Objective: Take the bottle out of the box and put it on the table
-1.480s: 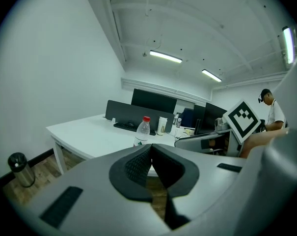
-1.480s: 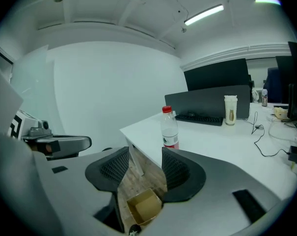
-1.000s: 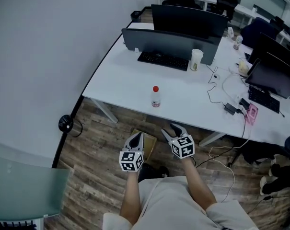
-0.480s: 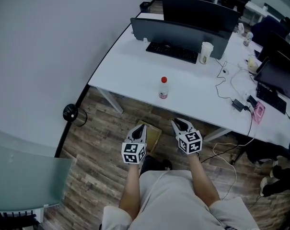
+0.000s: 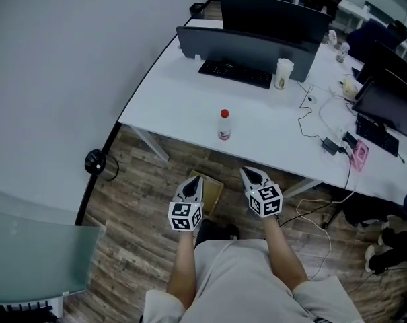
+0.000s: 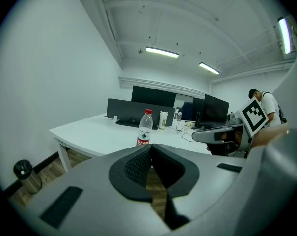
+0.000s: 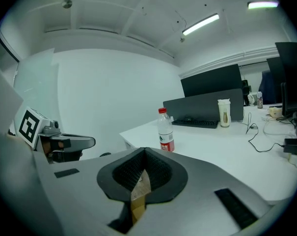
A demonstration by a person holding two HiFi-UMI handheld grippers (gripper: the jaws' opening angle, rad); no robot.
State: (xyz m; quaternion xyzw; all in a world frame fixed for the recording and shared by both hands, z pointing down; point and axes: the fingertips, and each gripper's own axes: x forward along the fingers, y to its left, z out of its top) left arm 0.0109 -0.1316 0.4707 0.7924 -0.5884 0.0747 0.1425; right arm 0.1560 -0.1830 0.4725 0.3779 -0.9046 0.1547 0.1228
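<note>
Both the left gripper (image 5: 196, 182) and the just-closed right gripper (image 5: 247, 173) are pressed together, empty, because the bottle (image 5: 223, 124) already stands on the far table (image 5: 169, 110).

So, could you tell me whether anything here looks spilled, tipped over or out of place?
Nothing stands out: the bottle stands upright and capped on the white table, with no spill around it, and the cardboard box sits on the floor.

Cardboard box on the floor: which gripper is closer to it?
Left. The left gripper sits over the cardboard box at its left edge in the head view; the right gripper is off to its right, clear of it.
</note>
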